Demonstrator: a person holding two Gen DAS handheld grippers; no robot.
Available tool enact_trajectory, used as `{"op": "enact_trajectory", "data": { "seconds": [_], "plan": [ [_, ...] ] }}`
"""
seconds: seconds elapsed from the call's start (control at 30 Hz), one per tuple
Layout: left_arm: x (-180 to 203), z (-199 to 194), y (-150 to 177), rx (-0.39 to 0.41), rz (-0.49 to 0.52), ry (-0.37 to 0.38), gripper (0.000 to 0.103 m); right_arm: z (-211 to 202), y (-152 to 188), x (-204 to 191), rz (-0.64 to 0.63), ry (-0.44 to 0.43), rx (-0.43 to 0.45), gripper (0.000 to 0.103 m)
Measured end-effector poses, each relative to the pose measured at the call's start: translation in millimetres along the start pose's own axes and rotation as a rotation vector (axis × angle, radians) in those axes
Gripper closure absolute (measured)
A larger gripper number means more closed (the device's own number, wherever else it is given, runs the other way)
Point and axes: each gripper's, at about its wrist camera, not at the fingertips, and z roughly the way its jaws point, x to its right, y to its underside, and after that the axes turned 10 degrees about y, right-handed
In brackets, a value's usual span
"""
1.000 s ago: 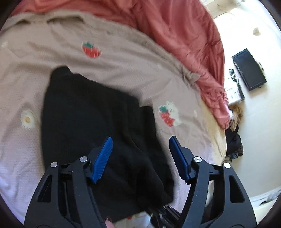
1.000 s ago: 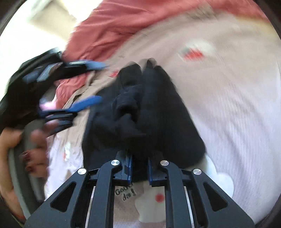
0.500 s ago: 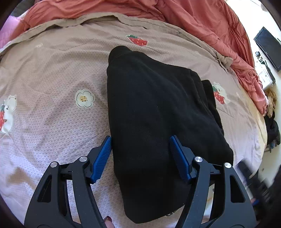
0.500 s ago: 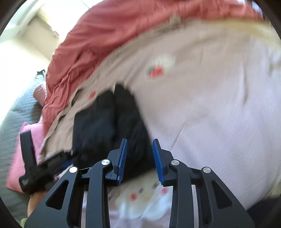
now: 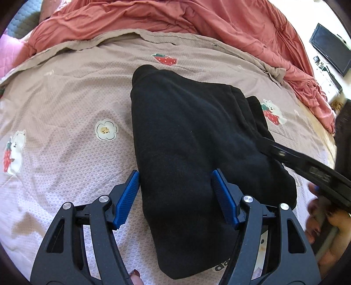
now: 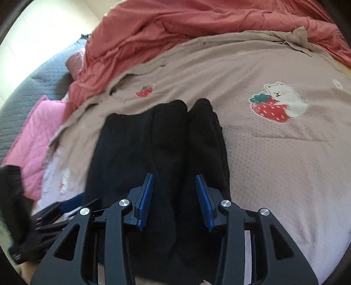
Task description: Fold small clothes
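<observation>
A black garment (image 5: 193, 136) lies folded into a long, narrow bundle on the beige bedspread (image 5: 65, 98). My left gripper (image 5: 176, 188) hovers open over its near end, with the blue pads (image 5: 129, 190) spread about as wide as the bundle and not pressing it. In the right wrist view the same garment (image 6: 153, 149) shows two rolled ridges side by side. My right gripper (image 6: 175, 195) is just above them; its jaws are opening, cloth lies under the gap and the pads do not touch it. The right gripper's black arm (image 5: 307, 166) comes in from the right, held by a hand (image 5: 318, 221).
A rumpled red duvet (image 5: 197, 19) is piled along the far side of the bed. A pink pillow (image 6: 33, 136) and a grey quilted cover (image 6: 26, 92) lie at the left. A dark screen (image 5: 331, 48) stands beyond the bed's right edge.
My right gripper let go of the bunched cloth, opened and drew back along the garment. The left gripper swung round and sank over the near end. The garment now lies flatter and narrower.
</observation>
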Motion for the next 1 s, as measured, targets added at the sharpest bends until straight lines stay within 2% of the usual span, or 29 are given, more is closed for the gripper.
{"op": "enact_trajectory", "data": {
  "seconds": [0.07, 0.17, 0.2, 0.3, 0.37, 0.43, 0.5, 0.6, 0.87, 1.0],
  "plan": [
    [0.8, -1.5, 1.6, 0.007, 0.008, -0.009, 0.043, 8.0, -0.5, -3.5, -0.002, -0.029, -0.012, 0.064],
    [4.6, -1.8, 2.4, 0.017, 0.021, -0.031, 0.044, 11.3, -0.2, -5.1, -0.001, -0.08, -0.023, 0.078],
    [5.5, -2.0, 2.1, 0.018, 0.021, -0.033, 0.044, 10.3, -0.6, -5.6, -0.008, -0.083, -0.02, 0.089],
    [7.6, -4.5, -0.1, 0.014, 0.013, -0.026, 0.043, -2.1, -5.7, -3.2, -0.001, -0.097, 0.006, 0.091],
    [9.9, -7.6, -1.5, 0.004, 0.014, -0.002, 0.04, -12.5, -9.4, -2.7, -0.011, -0.078, 0.021, 0.092],
    [13.8, -6.5, -0.1, -0.013, 0.03, 0.01, 0.03, -16.2, -9.7, -2.4, -0.034, -0.028, 0.032, 0.092],
    [19.8, 2.5, 4.9, -0.05, 0.06, 0.002, 0.027, -9.0, -7.2, 0.9, -0.033, 0.011, 0.011, 0.092],
    [25.7, 12.4, 13.7, -0.06, 0.087, -0.026, 0.023, 5.4, -2.6, 5.9, -0.005, 0.022, -0.034, 0.09],
    [26.5, 12.0, 15.6, -0.063, 0.08, -0.029, 0.022, 3.3, -3.2, 10.8, 0.011, 0.031, -0.035, 0.081],
    [26.7, 11.7, 16.6, -0.063, 0.079, -0.032, 0.022, -2.0, -4.9, 11.6, 0.01, 0.045, -0.029, 0.074]
  ]
}}
